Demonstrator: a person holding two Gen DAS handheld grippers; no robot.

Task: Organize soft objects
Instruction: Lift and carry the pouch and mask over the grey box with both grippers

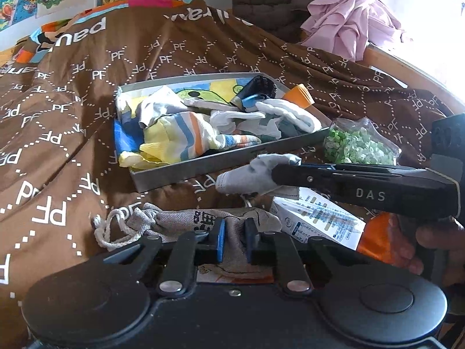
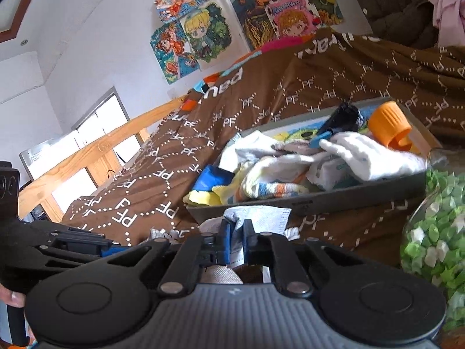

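We have both tongs clamped on soft things at the near edge of the bed, whose brown patterned cover carries everything here. The grey tray sits in the middle of it, already piled with socks and cloths, and it is where these pieces probably belong. Our right tongs are together on a pale grey sock, which lies just in front of the tray's near wall. Our left tongs are pinched on the grey drawstring pouch, close beside a small printed carton.

The risk, as we judge it: the sock is gripped by one end, so on lifting its loose part could drag on the tray wall and slip free, or nudge the bag of green pieces beside the tray. The pouch's white cord (looped loose on the cover) could snag. The two tools are near each other and may collide.

Cartoon posters hang on the white wall behind, a wooden rail edges the bed, and a pink cloth hangs at the far corner.
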